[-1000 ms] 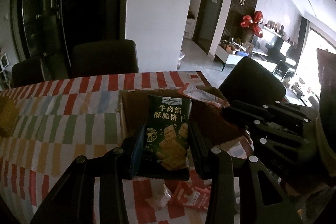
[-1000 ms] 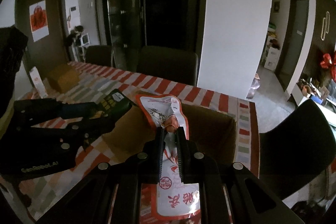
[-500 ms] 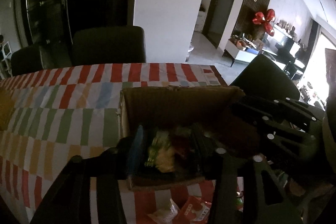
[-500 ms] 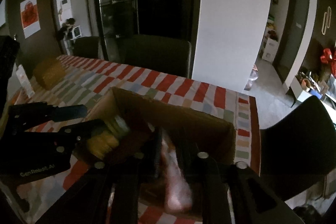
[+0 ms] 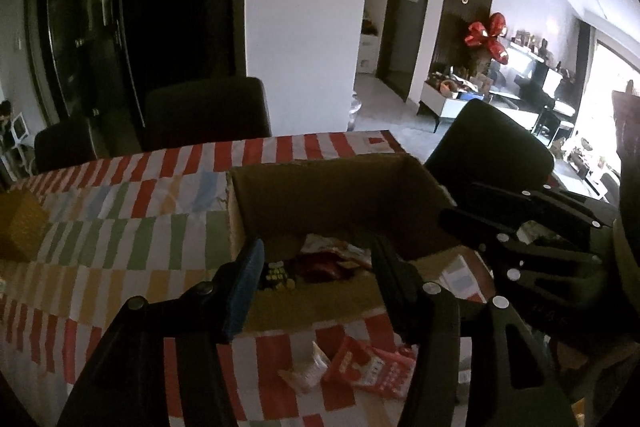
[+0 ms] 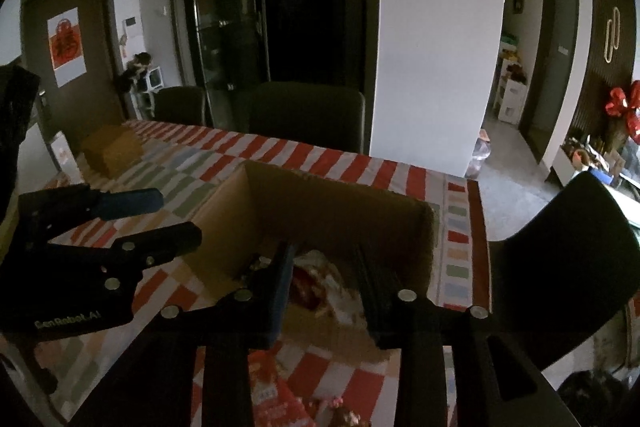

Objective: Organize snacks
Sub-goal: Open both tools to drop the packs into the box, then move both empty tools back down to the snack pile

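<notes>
An open cardboard box stands on the striped tablecloth; it also shows in the right wrist view. Inside lie the green cracker pack and red-and-white snack packets, seen blurred in the right wrist view. My left gripper is open and empty above the box's near edge. My right gripper is open and empty over the box, to the right of the left one. More red snack packets lie on the cloth in front of the box, and one shows in the right wrist view.
A smaller tan box sits at the table's far left, also in the left wrist view. Dark chairs stand behind the table and at its right end. The table's far edge runs just behind the cardboard box.
Both grippers opened and let go. The green cracker pack and the red-and-white packet dropped into the box. Both grippers now hold nothing.
</notes>
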`<state>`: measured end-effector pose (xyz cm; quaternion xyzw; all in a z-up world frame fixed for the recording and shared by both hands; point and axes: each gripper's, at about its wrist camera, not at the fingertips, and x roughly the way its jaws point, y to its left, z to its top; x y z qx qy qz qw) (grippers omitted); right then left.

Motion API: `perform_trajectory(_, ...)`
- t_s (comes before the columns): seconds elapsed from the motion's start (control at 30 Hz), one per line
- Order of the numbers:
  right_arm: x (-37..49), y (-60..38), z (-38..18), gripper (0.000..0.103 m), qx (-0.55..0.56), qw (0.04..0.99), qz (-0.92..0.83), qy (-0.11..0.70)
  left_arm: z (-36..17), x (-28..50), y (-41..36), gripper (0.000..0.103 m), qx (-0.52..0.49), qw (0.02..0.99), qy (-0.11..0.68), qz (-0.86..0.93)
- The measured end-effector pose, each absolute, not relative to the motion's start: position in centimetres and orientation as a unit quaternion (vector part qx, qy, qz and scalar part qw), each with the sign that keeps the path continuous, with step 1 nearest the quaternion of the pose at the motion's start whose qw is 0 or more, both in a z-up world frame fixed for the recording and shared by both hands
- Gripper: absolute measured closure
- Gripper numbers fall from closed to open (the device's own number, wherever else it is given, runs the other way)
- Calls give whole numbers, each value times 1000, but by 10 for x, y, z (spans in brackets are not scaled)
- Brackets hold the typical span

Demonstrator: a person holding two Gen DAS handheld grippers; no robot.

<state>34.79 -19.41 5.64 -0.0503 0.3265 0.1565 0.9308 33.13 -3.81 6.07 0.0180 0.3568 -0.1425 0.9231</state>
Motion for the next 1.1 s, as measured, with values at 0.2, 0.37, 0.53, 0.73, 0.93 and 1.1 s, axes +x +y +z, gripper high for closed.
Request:
perform_trajectory(0.2, 309, -203, 62, 56, -57, 934, 158, 315, 64, 295, -49, 45, 26, 923, 350, -156)
perform_trajectory(0.37, 281, -211, 61, 50, -72, 934, 155, 314, 57, 265, -62, 44, 37, 921, 352, -163)
perform_trajectory(0.53, 257, -220, 51, 46, -82, 929, 156, 326, 44, 238, -74, 44, 42, 915, 359, -181)
perform_trajectory(0.73, 235, -232, 32, 43, -96, 919, 163, 345, 25, 215, -91, 44, 50, 903, 373, -208)
perform_trajectory(0.93, 214, -240, 6, 42, -127, 903, 170, 373, 1, 196, -110, 44, 69, 888, 392, -229)
perform_trajectory(1.1, 204, -246, -17, 42, -143, 887, 172, 404, -22, 188, -120, 44, 84, 876, 412, -237)
